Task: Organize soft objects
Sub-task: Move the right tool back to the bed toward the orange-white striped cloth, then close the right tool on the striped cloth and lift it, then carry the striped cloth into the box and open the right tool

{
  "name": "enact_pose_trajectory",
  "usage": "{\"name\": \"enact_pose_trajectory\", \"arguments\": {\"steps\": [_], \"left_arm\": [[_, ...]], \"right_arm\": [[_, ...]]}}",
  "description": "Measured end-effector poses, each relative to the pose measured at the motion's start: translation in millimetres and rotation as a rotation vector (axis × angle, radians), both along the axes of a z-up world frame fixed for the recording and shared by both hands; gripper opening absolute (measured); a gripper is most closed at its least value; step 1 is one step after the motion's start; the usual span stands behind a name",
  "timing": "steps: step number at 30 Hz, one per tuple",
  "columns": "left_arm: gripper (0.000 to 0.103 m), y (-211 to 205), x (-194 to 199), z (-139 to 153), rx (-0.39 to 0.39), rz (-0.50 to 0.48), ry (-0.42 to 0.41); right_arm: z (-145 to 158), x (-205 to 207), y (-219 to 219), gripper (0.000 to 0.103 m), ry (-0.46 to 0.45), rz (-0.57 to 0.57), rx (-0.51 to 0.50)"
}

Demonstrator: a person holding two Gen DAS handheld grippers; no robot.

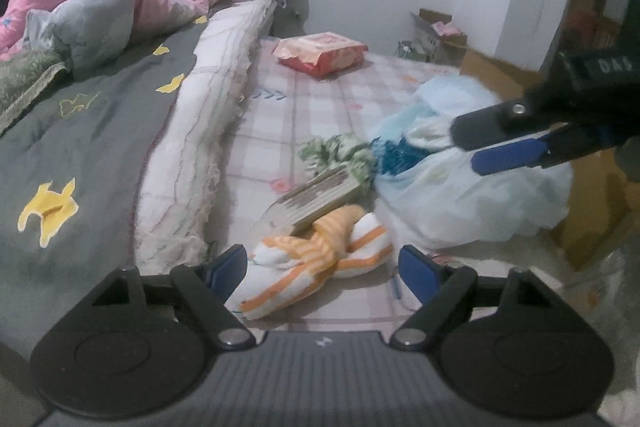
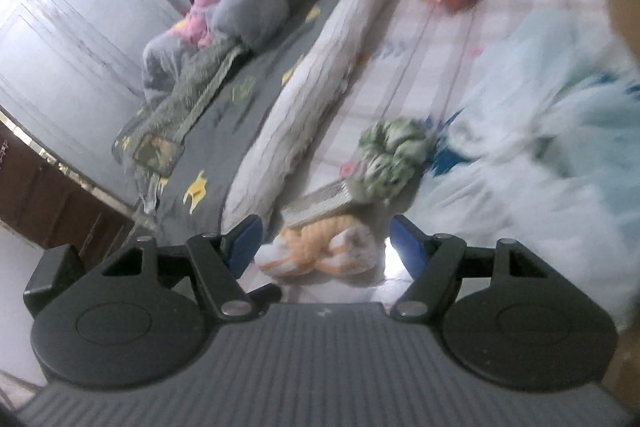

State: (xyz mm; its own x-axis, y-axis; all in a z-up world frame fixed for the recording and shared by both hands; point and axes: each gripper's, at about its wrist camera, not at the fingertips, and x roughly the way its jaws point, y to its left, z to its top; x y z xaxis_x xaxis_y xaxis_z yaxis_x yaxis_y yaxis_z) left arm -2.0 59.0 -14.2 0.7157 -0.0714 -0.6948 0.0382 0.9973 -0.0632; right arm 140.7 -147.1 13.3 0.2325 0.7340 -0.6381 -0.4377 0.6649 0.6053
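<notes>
Two grippers are out, and both have their blue fingers spread with nothing between them. At the bottom middle of the left wrist view, the left gripper (image 1: 322, 269) points at a soft orange and white striped knotted cloth (image 1: 320, 259) lying on the pink checked bed sheet (image 1: 316, 107), probably to pick it up. At the right edge, the right gripper (image 1: 466, 149) hangs over a puffy pale blue and white plastic bag (image 1: 460, 195), maybe where soft things go. A fuzzy green and white cloth (image 1: 340, 153) waits between them.
</notes>
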Motion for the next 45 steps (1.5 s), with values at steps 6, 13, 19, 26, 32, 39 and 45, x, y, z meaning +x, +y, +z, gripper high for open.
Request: {"name": "enact_pose_trajectory", "arguments": {"steps": [6, 13, 19, 26, 32, 39, 45], "left_arm": [[0.079, -7.1, 18.7, -16.5, 0.125, -0.061, 0.009], [0.066, -6.8, 36.5, -45.8, 0.177, -0.105, 0.107], [0.052, -2.8, 31.3, -47.2, 0.117, -0.101, 0.134], [0.042, -5.7, 11.7, -39.5, 0.011, -0.087, 0.165], [0.04, -5.7, -6.7, -27.7, -0.077, -0.092, 0.144], [0.038, -18.5, -19.9, -8.9, -0.074, -0.082, 0.101], [0.038, -40.3, -23.8, 28.7, -0.042, -0.115, -0.002]], "right_arm": [[-36.8, 3.1, 29.0, 0.069, 0.14, 0.013, -0.025], [-81.4, 8.8, 44.6, 0.066, 0.294, -0.018, -0.027], [-102.9, 12.5, 45.9, 0.066, 0.395, -0.06, 0.082], [-105.5, 4.6, 35.4, 0.052, 0.389, -0.095, 0.099], [-98.6, -12.1, 20.3, 0.044, 0.358, -0.108, 0.134], [-83.6, -28.0, 2.9, 0.041, 0.301, -0.103, 0.205], [-37.8, -35.1, -31.4, 0.04, 0.178, -0.124, 0.284]]}}
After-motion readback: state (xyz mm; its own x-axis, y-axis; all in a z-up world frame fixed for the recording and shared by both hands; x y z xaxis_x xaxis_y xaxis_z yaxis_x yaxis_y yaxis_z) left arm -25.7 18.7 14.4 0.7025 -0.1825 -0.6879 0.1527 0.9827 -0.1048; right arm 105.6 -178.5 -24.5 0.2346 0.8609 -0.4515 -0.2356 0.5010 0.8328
